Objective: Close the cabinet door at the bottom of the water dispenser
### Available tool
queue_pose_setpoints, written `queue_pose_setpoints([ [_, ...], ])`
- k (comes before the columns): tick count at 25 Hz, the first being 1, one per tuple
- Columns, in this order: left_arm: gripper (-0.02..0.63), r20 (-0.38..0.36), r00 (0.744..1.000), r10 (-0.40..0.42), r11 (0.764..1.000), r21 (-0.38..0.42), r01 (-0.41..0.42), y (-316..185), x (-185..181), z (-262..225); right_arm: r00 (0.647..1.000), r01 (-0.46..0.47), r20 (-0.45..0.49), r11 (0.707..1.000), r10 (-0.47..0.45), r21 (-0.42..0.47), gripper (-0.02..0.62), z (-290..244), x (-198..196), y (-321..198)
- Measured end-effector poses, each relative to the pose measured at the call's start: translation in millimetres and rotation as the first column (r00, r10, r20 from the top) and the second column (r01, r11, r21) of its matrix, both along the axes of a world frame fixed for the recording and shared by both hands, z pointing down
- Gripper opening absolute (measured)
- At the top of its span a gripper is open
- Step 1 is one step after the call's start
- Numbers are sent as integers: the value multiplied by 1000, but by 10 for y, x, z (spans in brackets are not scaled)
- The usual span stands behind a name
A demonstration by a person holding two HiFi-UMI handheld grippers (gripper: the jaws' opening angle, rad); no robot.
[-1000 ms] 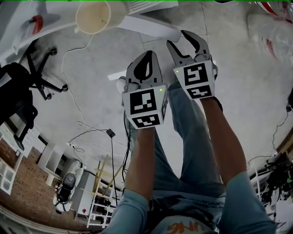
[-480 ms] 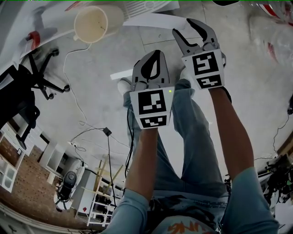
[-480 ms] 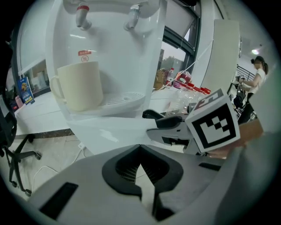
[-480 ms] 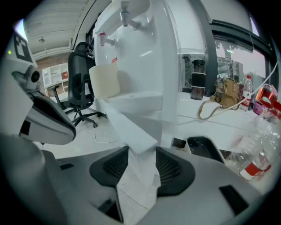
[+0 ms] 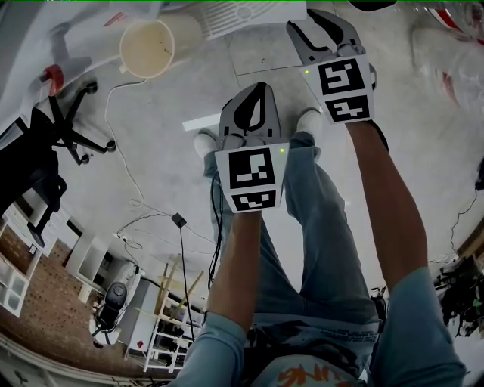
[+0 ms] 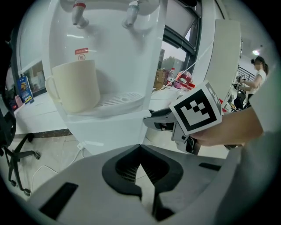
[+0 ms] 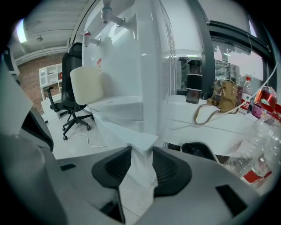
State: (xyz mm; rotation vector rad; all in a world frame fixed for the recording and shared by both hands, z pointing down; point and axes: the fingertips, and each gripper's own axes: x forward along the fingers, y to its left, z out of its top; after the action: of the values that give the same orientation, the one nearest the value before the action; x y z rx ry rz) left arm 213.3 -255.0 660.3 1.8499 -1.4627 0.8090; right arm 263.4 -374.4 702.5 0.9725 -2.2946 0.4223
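Item: white plastic cabinet door [image 7: 131, 128], low on the tall white water dispenser [image 6: 109, 52], standing swung out toward the person, its free corner between the right tongs

Right tongs [image 7: 141, 149]: jaws have just been closing; the door's edge fills the gap and the pads seem to bear on it. The hold looks taken at the free edge, where the panel should swing most easily back to its frame

Left tongs [image 6: 140, 147]: tips together, nothing in them, hanging just beside the right, apparently idle

On the dispenser: cream ceramic mug [image 6: 74, 85] on the drip tray under the red-banded tap [image 6: 79, 9]; a hard slam might jog it

Around: black swivel office chair [image 5: 53, 125] on the grey floor to the left, well apart from the door; white counter [image 7: 184, 118] bearing a tan bag [image 7: 221, 102] to the right; the person's white shoes [image 5: 203, 140] near the dispenser's foot

In the way: nothing seen, though the cabinet opening itself is hidden
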Motion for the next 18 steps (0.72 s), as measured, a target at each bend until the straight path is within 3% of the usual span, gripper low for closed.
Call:
queue_pose_setpoints([
  [10, 8, 7, 1000, -13, 1000, 10, 13, -20, -77, 1, 999, -39, -31, 999, 39, 18, 143, 41, -70, -248],
  [14, 8, 8, 1000, -15, 1000, 16, 15, -10, -46, -40, 992, -58, -110, 998, 61, 33, 101, 33, -2, -309],
  [18, 8, 4, 1000, -19, 1000, 19, 19, 37, -42, -82, 989, -99, -106, 995, 99, 5, 55, 17, 77, -203],
])
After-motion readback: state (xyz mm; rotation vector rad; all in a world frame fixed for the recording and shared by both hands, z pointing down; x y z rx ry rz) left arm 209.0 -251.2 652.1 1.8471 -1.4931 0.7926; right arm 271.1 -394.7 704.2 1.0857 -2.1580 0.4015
